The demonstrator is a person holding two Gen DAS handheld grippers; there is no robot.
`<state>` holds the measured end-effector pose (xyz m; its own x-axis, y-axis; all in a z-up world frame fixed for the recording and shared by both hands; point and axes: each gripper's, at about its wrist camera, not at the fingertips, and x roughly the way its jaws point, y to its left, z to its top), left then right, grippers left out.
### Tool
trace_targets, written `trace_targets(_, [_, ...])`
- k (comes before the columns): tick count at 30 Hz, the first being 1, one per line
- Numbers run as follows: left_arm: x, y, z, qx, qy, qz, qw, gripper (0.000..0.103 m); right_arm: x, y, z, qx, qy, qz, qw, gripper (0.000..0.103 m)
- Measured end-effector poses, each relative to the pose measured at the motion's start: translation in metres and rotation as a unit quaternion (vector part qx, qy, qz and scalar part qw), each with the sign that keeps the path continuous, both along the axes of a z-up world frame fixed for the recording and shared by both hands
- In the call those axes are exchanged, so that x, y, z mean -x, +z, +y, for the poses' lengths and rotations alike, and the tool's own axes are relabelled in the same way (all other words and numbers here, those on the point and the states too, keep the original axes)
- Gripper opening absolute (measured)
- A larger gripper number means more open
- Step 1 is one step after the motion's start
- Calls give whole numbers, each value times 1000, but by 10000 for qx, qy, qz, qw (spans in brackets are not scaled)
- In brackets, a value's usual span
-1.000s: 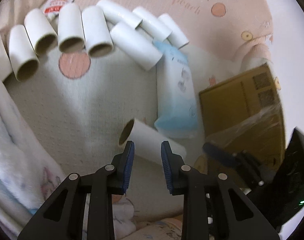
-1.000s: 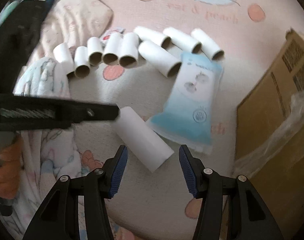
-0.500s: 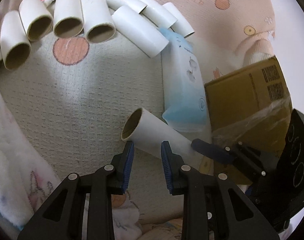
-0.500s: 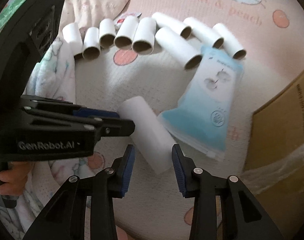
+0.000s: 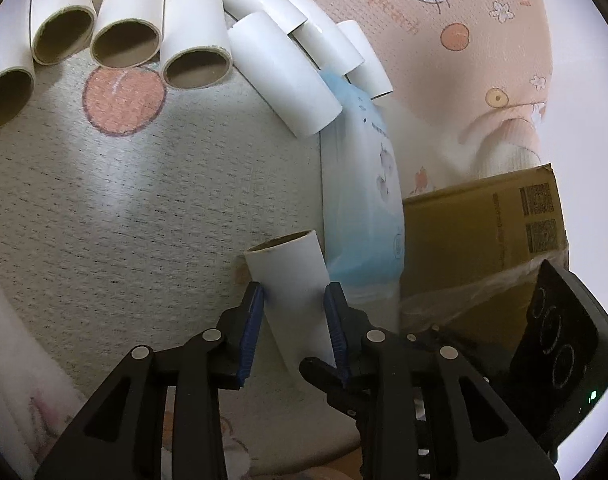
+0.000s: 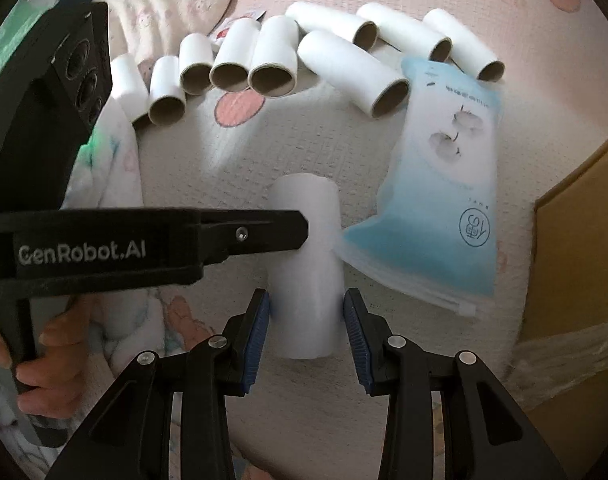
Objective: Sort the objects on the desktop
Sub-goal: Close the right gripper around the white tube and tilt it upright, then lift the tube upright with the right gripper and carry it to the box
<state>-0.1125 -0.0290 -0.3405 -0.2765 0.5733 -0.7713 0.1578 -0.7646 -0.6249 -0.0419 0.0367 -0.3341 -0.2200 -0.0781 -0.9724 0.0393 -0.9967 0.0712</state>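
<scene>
A loose white cardboard tube (image 5: 287, 272) (image 6: 320, 272) lies on the cream knit cover, apart from a row of several like tubes (image 5: 123, 20) (image 6: 271, 60) further back. My right gripper (image 6: 307, 308) points steeply down and is shut on the tube's near end, pads on both sides. My left gripper (image 5: 293, 296) comes in from the left, and its finger (image 6: 263, 232) crosses the tube's middle. The left jaws are opening with the tube between them. Their pads sit right at its sides, and I see no squeeze. A right finger (image 5: 324, 372) shows beside the tube.
A pale blue wipes pack (image 5: 364, 208) (image 6: 444, 184) lies just right of the tube. A cardboard box (image 5: 476, 248) (image 6: 576, 240) with plastic film stands beyond it. A white plush blanket (image 6: 111, 176) is bunched at the left, where a hand (image 6: 43, 356) holds the left gripper.
Both grippers have come down onto the loose tube. The right jaws narrowed around its near end, and it now lies straight between them. The left jaws widened and the tube is now between them.
</scene>
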Motion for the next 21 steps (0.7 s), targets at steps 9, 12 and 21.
trace_targets(9, [8,-17,0,-456,99,-299,9985,42,-1,-1,12,475,-570,-6,9972,36])
trace_targets(12, [10,-17,3,-448,100,-230,9987,43,1,-5,15,556,-730,-31,9958,39])
trace_targets(21, [8,-14,6,-344,14,-118,9993,43,2,-9,14,595,-930,-68,9939,40])
